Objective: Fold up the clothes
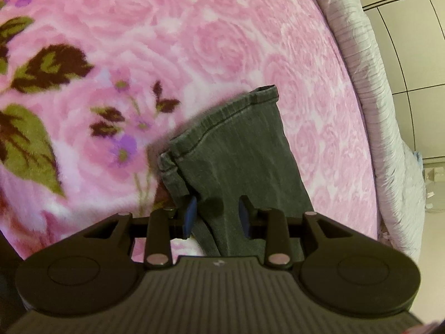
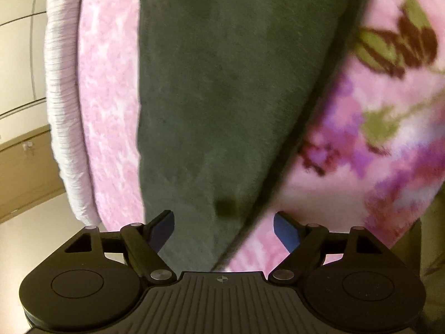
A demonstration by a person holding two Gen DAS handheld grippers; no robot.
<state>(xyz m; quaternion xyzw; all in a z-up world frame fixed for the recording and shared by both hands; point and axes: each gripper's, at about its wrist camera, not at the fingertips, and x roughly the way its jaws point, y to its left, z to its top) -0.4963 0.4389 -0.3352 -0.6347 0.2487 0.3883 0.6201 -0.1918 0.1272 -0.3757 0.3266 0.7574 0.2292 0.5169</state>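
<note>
Your left claw [image 1: 218, 217]: clamped on the dark grey jeans [image 1: 236, 153], hem end pointing away from you | jeans: long axis running straight ahead over the pink floral blanket [image 1: 194, 27] near the bed edge | your right claw [image 2: 224, 228]: spread wide, gripping nothing, above the jeans [image 2: 222, 83].

Jeans [image 1: 236, 150]: on the blanket [image 1: 194, 27], near its edge.
Bed frill [image 1: 370, 83]: beyond that edge, beside the floor [image 1: 422, 55].
</note>
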